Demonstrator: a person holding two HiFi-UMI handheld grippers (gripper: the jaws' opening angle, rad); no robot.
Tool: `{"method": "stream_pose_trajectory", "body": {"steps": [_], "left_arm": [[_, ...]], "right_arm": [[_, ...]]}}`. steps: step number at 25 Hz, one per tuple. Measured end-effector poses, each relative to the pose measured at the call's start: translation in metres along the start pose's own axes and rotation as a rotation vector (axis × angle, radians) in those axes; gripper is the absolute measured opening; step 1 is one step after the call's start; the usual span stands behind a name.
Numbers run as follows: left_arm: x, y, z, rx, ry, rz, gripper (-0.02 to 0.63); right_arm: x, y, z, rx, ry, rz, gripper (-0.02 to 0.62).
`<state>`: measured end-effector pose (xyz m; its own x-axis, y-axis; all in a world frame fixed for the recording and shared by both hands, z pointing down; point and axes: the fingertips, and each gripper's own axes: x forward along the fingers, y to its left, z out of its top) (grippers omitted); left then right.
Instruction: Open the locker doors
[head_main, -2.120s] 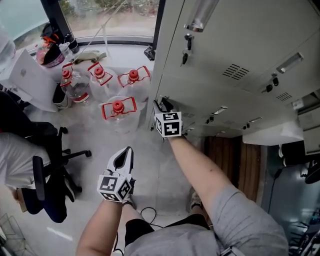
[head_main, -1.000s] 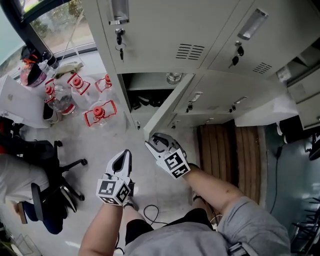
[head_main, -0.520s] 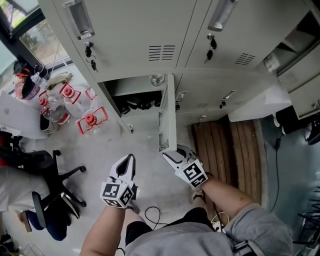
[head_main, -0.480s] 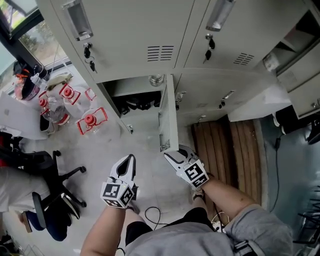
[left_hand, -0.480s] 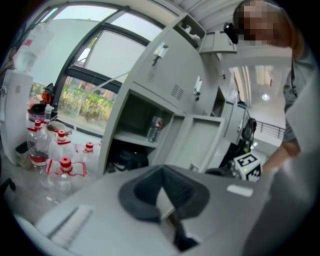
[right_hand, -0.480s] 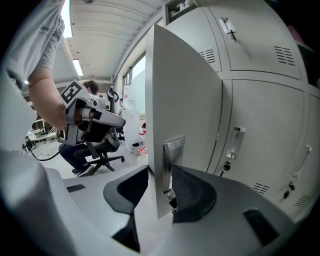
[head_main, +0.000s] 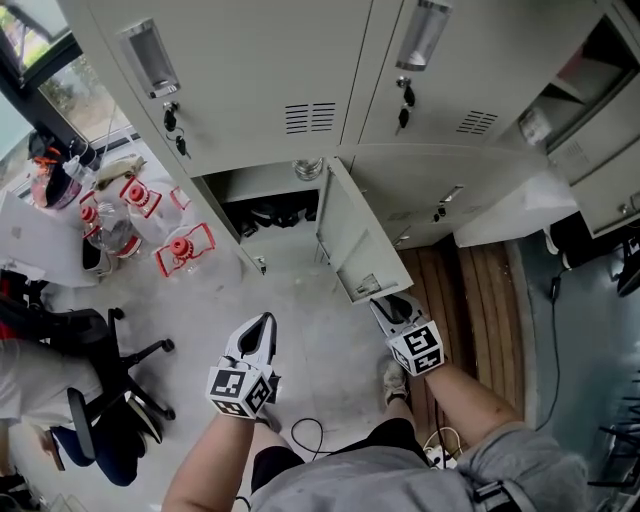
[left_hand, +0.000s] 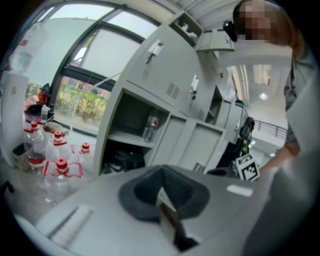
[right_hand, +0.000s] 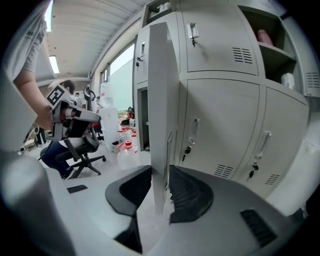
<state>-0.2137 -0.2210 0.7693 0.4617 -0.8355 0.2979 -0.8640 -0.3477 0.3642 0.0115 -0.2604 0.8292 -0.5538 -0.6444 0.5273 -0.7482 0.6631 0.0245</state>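
Item: bank of pale grey metal lockers (head_main: 290, 60), far side of the room, two tiers; keys hang in the upper locks.

Item: open grey metal locker door (head_main: 345, 240), lower tier, swung out towards the near right. Its free edge stands between the jaws of the right gripper (head_main: 390, 308). The jaws are closing, and both ribbed pads lie against the door's faces.

Item: open locker compartment (head_main: 262, 190), left of that door. A clear plastic bottle (head_main: 308, 168) stands upright on its shelf, with dark bundled things (head_main: 275, 213) below that cannot be made out.

Item: left gripper (head_main: 262, 322), near left, well apart from the lockers, held over bare floor. Its jaws are pressed together with nothing between them.

Item: large clear water jugs with red caps and red handles (head_main: 185, 245), grouped on the floor at far left, by the window.

Item: black wheeled office chair (head_main: 110, 360), left, a person seated in it.

Item: brown slatted wooden floor panel (head_main: 460, 300), right, before the closed lower lockers.
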Motion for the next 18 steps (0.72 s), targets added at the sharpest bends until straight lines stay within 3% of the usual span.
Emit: {"method": "stream_pose_trajectory", "body": {"steps": [4,11,14,18], "left_arm": [[0.0,0.001,0.0,-0.007,-0.002,0.008,0.005],[0.002,-0.001,0.005,-0.01,-0.008,0.007,0.005],[0.002,-0.001,0.008,-0.01,-0.011,0.007,0.005],[0.0,0.004,0.01,-0.021,-0.016,0.015,0.005]], "right_arm": [[-0.004,-0.034,-0.002,0.073,0.008,-0.096,0.084],[-0.004,-0.041,-0.004,0.099,0.034,-0.113,0.095],[-0.006,-0.045,-0.017,0.213,0.058,-0.136,0.147],[-0.008,-0.016,-0.061,0.392,0.161,-0.135,0.152]]}}
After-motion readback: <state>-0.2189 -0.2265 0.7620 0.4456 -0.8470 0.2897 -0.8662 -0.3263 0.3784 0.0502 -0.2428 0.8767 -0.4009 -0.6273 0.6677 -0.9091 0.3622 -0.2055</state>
